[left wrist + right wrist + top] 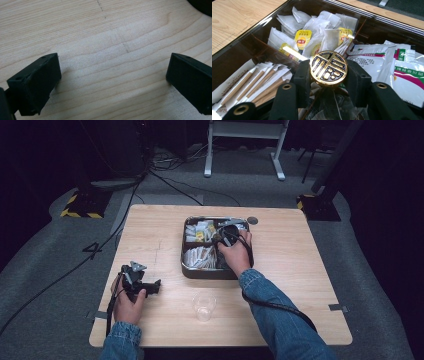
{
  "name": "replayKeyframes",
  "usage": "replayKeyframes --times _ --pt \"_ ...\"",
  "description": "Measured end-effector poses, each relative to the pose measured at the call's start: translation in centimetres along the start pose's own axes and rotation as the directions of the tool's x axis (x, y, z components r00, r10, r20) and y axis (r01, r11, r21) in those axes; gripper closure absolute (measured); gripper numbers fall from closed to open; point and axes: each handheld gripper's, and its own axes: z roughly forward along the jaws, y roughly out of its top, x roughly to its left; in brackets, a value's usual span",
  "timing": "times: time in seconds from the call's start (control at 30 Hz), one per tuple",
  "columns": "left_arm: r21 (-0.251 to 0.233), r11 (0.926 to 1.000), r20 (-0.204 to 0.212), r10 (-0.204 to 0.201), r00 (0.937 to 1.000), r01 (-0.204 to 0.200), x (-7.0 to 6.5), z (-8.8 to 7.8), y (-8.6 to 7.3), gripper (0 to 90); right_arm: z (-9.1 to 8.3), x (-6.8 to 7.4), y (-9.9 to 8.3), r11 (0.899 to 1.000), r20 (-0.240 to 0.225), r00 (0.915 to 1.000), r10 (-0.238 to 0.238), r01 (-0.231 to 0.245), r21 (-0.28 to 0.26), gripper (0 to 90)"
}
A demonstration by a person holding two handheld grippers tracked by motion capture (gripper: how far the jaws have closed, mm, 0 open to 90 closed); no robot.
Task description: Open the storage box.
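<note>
Two grippers here. High view: my right gripper [229, 236] is down at the box [186, 265], cup [204, 307] waiting nearby. Left gripper [113, 82] view: jaws wide, nothing but table [100, 32]. Right gripper view: jaws clamped on the gold lid knob [328, 68]. Reckon next is lifting straight up.

counter [150, 230]: light wood | on it: lidded compartment tray [186, 268] at centre | clear cup [204, 307] near front edge
</note>
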Motion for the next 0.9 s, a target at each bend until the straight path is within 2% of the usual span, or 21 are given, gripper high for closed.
replayKeyframes --times 0.1,0.2,0.33,0.9 --pt "0.000 1.0000 0.001 -0.002 1.0000 0.002 0.0 0.0 0.0 0.1 -0.2 0.0 0.1 1.000 -0.001 1.0000 -0.004 0.004 -0.003 58.5" --pt "-0.002 1.0000 -0.002 0.002 1.0000 -0.002 0.0 0.1 0.1 0.1 -0.9 -0.2 0.5 1.000 -0.020 0.9998 0.006 -0.007 -0.028 58.5" --pt "-0.001 1.0000 -0.003 0.004 1.0000 -0.004 0.0 0.1 0.1 0.1 -1.6 -0.1 1.0 0.999 -0.025 0.9997 -0.009 0.008 -0.035 58.6" --pt "-0.003 1.0000 0.001 0.002 1.0000 -0.002 0.0 0.2 0.2 0.1 -5.8 -0.7 3.0 0.996 -0.036 0.9992 -0.019 0.016 -0.092 58.6"
